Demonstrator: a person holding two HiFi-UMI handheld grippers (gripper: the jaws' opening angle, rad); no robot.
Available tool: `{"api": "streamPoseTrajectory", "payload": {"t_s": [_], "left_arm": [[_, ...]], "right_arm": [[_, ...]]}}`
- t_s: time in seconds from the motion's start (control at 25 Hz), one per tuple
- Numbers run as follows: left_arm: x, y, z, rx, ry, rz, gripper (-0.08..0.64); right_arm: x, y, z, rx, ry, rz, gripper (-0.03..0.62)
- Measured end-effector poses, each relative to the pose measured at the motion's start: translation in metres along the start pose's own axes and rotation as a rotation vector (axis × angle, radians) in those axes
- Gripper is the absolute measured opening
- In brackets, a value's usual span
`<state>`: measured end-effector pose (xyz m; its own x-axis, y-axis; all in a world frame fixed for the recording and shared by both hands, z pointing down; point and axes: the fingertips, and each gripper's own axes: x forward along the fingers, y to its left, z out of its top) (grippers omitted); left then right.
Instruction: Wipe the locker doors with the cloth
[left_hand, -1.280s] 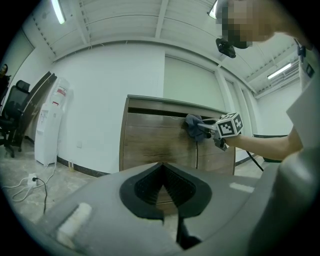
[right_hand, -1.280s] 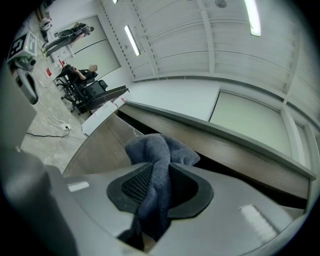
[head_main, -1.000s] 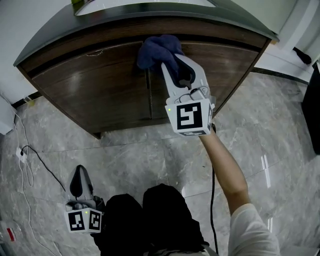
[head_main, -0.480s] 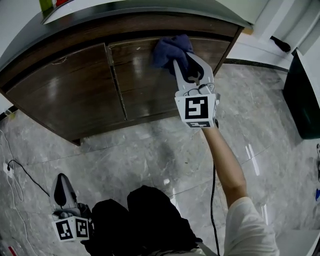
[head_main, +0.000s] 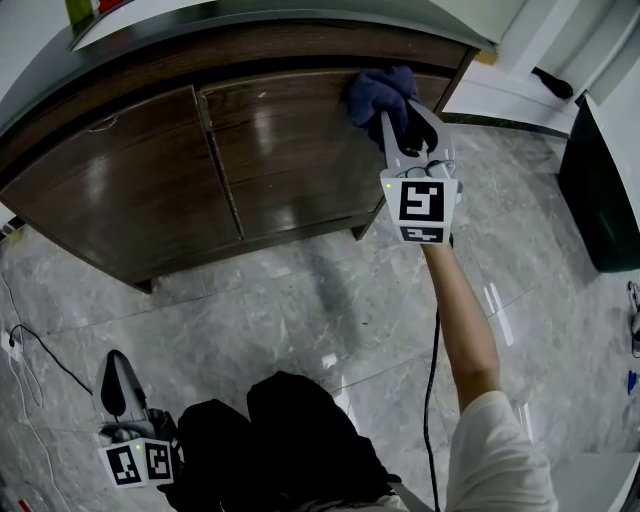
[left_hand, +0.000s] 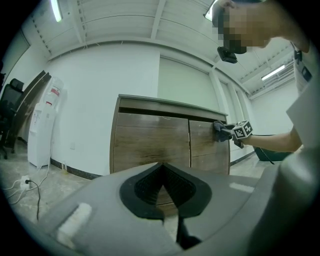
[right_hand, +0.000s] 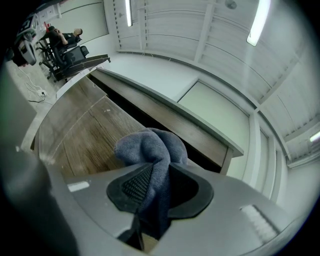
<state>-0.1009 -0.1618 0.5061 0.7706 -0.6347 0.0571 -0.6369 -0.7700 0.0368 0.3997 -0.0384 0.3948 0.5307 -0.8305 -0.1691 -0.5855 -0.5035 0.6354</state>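
A dark wooden locker has two doors, the left door (head_main: 120, 190) and the right door (head_main: 300, 150). My right gripper (head_main: 396, 112) is shut on a bunched blue cloth (head_main: 381, 90) and presses it on the right door's upper right corner, just under the top. In the right gripper view the cloth (right_hand: 150, 147) bulges out between the jaws against the wood grain (right_hand: 82, 132). My left gripper (head_main: 114, 360) hangs low by the person's leg, shut and empty. The left gripper view shows the locker (left_hand: 150, 142) and the cloth (left_hand: 218, 131) far off.
The grey marble floor (head_main: 300, 310) runs in front of the locker. A cable (head_main: 40, 350) lies on it at the left. A dark box (head_main: 605, 180) stands at the right edge. A white water dispenser (left_hand: 42, 125) stands left of the locker.
The right gripper has slid the cloth to the right, from the seam between the doors to the right door's upper right corner. The left gripper stays low at the person's side.
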Motion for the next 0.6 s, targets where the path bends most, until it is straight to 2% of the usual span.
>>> {"api": "streamPoseTrajectory", "payload": {"t_s": [0.28,0.44,0.6], "left_arm": [[-0.001,0.003,-0.001,0.001,0.002,0.009,0.0],[-0.003,0.005,-0.001,0.0,0.003,0.011,0.0],[-0.005,0.006,0.0,-0.001,-0.002,0.015,0.0]], "right_arm": [[-0.007,-0.039,-0.049,0.043,0.087,-0.095,0.103],[-0.012,-0.047,-0.075,0.133,0.133,-0.129,0.103],[-0.015,-0.043,-0.085,0.186,0.137,-0.137,0.102]]}}
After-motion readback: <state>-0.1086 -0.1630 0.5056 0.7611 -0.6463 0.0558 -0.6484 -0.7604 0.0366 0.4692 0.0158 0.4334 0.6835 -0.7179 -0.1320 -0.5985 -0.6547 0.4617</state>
